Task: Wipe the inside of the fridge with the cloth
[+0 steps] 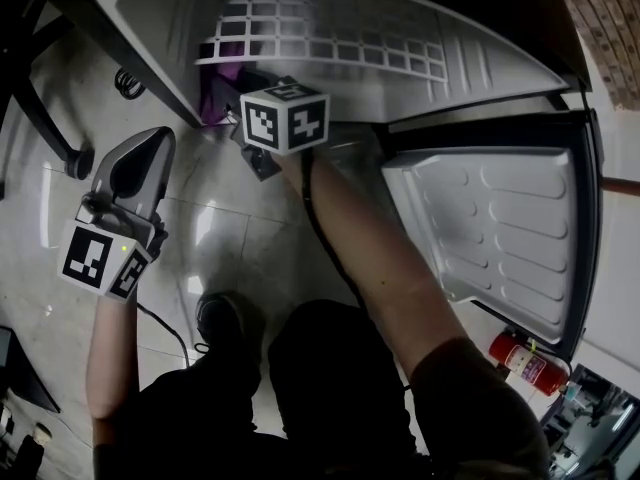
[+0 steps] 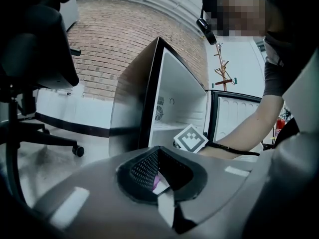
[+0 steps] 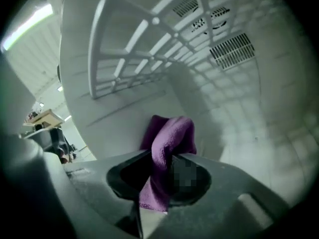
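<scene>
One soft, light cloth (image 3: pixel 172 133) is pinched by the right tool (image 3: pixel 164 166) inside the fridge (image 3: pixel 249 113). It should bunch easily, so a thick fold is best to hold. The left tool (image 2: pixel 162 190) is pressed together.

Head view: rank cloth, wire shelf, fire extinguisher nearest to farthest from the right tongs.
1. Cloth: pinched in the right tongs.
2. Wire shelf: just above them, inside the fridge.
3. Fire extinguisher: far off at lower right, past the open door.
</scene>
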`<state>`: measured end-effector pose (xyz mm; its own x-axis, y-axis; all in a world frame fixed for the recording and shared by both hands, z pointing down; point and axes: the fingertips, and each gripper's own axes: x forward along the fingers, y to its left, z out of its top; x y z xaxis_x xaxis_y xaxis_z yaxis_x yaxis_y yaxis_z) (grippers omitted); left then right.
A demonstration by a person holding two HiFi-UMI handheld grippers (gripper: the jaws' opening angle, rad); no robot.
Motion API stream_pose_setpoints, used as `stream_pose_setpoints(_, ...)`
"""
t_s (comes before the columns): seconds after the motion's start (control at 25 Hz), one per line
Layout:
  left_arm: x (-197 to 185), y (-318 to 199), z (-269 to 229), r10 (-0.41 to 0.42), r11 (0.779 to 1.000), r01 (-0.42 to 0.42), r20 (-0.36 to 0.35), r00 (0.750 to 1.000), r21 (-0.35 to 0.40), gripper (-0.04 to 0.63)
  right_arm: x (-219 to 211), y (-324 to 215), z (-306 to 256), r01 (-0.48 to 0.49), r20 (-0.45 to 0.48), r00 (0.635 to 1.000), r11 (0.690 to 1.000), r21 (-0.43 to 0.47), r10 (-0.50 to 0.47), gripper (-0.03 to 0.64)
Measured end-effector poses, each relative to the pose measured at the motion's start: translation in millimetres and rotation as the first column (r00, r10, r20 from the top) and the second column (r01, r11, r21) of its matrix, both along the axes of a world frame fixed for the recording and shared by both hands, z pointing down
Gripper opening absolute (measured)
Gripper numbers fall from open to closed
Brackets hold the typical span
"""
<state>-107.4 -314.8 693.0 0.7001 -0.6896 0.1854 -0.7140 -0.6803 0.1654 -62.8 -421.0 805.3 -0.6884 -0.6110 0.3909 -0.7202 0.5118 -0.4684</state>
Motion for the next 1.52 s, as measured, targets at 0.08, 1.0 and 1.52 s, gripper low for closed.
stream_pose_setpoints(0.08,1.2,-1.2,6.7,-0.009,1.000,0.009,-0.010,1.000,-0.018,0.017,2.8,-3.1,17.5,-0.006,-0.085,0.996,1.000,-0.021,0.005,0.078)
stream_pose_setpoints(1.0,88.6,-7.8,47.3,0.090,0.993,-0.093,-0.032,0.995,-0.074,0.017,167.2,-8.2,60.3,-0.275,-0.569,0.799,0.960,-0.060,0.194,0.080)
stream_pose_setpoints(1.52,108.3,-3.1,43.6,0.115,0.991,-0.118,-0.044,0.992,-0.069,0.017,263.2,10.1,59.6,-0.466,-0.715,0.639,0.882,-0.068,0.283,0.081)
